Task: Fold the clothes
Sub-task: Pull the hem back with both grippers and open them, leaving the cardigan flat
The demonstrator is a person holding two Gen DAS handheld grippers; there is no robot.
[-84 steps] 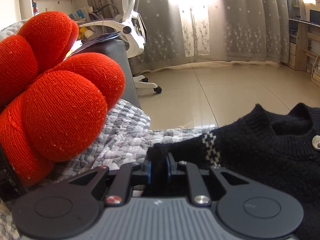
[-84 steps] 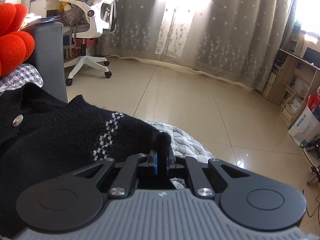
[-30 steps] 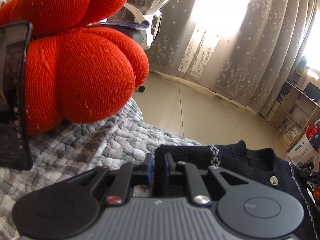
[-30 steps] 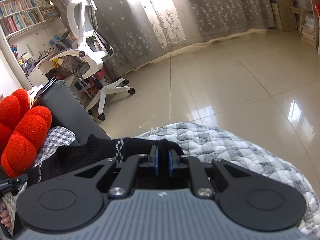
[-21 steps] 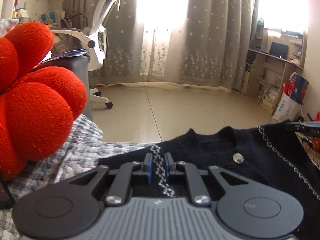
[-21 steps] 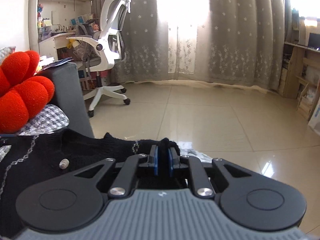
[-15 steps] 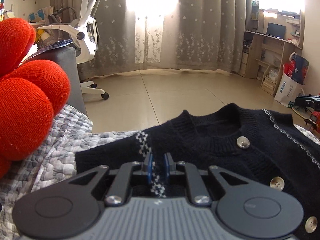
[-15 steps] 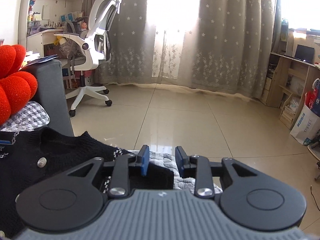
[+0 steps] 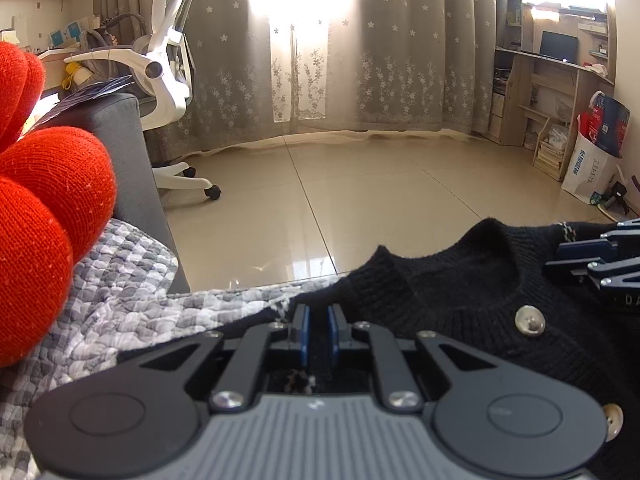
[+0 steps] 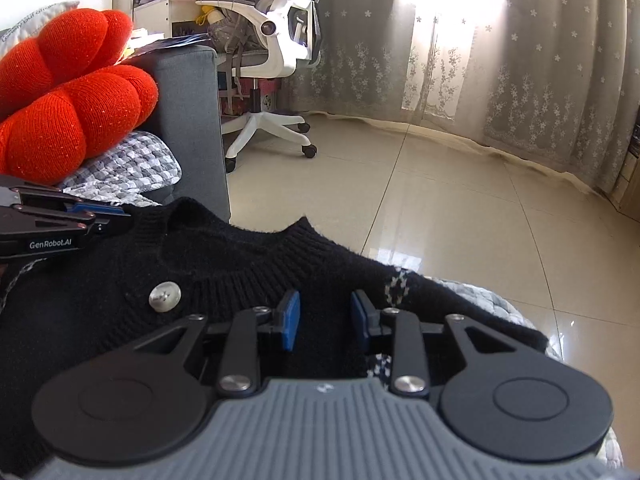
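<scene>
A black knitted cardigan (image 9: pixel 460 292) with silver buttons lies spread on a grey checked quilt (image 9: pixel 132 304), its collar towards the floor. My left gripper (image 9: pixel 318 320) is shut on the cardigan's left shoulder by the white-patterned seam, with black knit pinched between its blue pads. It also shows at the left edge of the right wrist view, as the left gripper (image 10: pixel 100 216). My right gripper (image 10: pixel 325 320) stands open over the cardigan (image 10: pixel 224 264) near the right shoulder, its pads apart and gripping nothing. Its tips show at the right edge of the left wrist view, as the right gripper (image 9: pixel 568 256).
A big red knotted cushion (image 10: pixel 76 108) rests on the quilt against the grey sofa arm (image 10: pixel 192 120) at the left. Beyond the quilt's edge lies shiny tiled floor (image 9: pixel 380 192). A white office chair (image 9: pixel 168 60) stands by the curtains, and a paper bag (image 9: pixel 592 160) sits at the right.
The right gripper has let go of the cardigan's shoulder and opened. Both hands have rolled level and shifted, and the cardigan now lies flatter on the quilt. The left gripper keeps its hold.
</scene>
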